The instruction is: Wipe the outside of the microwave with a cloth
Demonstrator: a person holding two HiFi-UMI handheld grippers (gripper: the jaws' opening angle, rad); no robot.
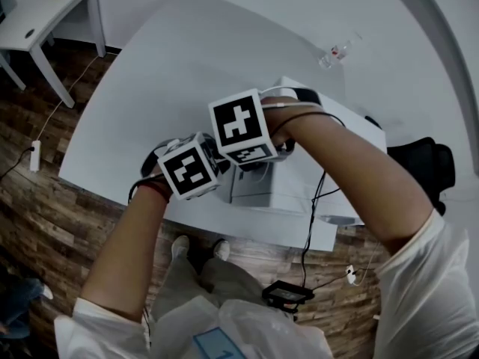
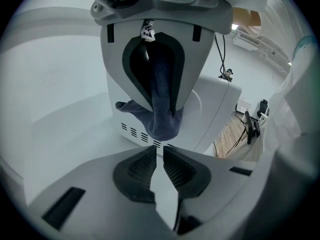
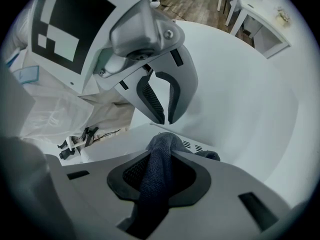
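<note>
Head view peers steeply down on the microwave point(image 1: 278, 193); both gripper views, close in, face each other above it.

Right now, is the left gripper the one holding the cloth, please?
No, the cloth is clamped in the right gripper, while the left gripper holds nothing.

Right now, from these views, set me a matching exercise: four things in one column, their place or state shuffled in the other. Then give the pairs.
Things:
1. cloth
2. left gripper
3. microwave
4. small white table

Place or state:
A. stands on the wood floor
B. clamped in the right gripper
C. shut and empty
D. sits on the big white table, under both grippers

Pairs: 1-B, 2-C, 3-D, 4-A
</note>
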